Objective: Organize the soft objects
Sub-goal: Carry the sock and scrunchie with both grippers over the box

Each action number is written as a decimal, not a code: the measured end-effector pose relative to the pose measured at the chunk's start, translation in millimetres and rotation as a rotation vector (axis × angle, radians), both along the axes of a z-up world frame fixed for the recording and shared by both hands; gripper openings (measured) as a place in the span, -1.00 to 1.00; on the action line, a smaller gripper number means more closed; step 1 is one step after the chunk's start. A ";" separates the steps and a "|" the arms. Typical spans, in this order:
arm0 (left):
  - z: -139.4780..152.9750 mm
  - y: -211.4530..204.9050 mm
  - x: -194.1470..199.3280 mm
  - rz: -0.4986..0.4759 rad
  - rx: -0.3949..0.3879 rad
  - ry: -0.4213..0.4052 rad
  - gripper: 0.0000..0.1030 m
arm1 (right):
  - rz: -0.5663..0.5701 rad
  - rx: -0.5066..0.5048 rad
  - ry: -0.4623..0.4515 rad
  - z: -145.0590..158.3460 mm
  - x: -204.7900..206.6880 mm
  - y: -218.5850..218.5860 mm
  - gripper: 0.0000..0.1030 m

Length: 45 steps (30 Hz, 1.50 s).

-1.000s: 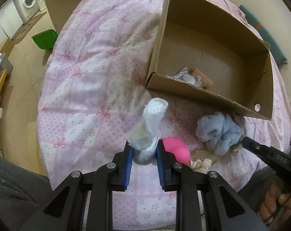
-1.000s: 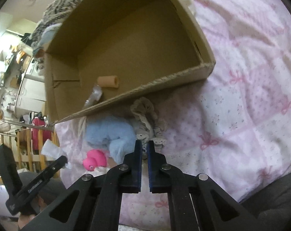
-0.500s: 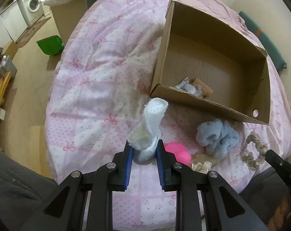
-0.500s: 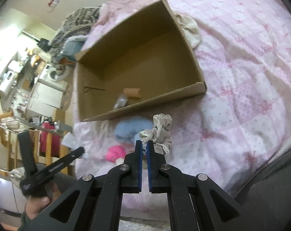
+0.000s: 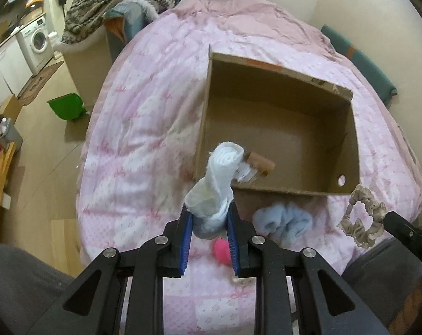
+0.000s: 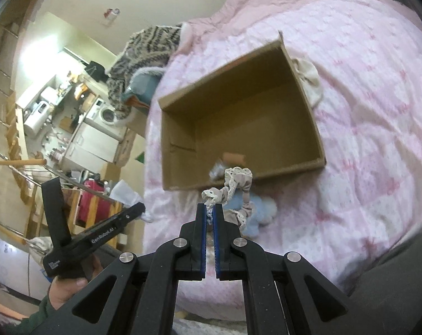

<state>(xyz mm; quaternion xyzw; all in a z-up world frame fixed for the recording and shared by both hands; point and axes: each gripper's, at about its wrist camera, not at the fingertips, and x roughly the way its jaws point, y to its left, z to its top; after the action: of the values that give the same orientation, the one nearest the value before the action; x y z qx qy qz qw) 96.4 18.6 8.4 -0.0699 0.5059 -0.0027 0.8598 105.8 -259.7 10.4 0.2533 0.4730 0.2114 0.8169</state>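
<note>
Both grippers have been raised: a white rolled cloth (image 5: 220, 184) is clamped by the left gripper (image 5: 209, 233), a lace scrunchie (image 6: 233, 188) by the right gripper (image 6: 210, 217); neither is in the cardboard box (image 5: 347, 150) yet, and a blue cloth (image 5: 283, 220) is left on the bed

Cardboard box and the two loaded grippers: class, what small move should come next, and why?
Probably carry the left gripper forward over the cardboard box wall and let go. It is shut on the rolled white cloth, held just short of the near wall. The right gripper holds the lace scrunchie and can follow.
</note>
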 end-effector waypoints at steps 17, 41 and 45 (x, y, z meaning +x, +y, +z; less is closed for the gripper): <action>21.6 -24.9 78.7 -0.055 0.065 -0.065 -0.59 | -0.029 -0.002 -0.126 39.9 61.4 -11.6 -0.88; -42.0 -40.6 116.3 -0.085 0.054 -0.077 -0.58 | -0.024 -0.076 -0.020 -44.7 95.2 0.1 -0.88; -46.1 -36.9 118.1 -0.066 0.036 -0.063 -0.58 | -0.016 -0.106 -0.004 -51.9 98.6 5.9 -0.88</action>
<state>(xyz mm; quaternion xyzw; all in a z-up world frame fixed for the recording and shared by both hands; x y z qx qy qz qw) 214.5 -18.2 -37.7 -0.0376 0.4807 -0.0239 0.8758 204.3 -253.8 -41.5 0.2130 0.4799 0.1798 0.8319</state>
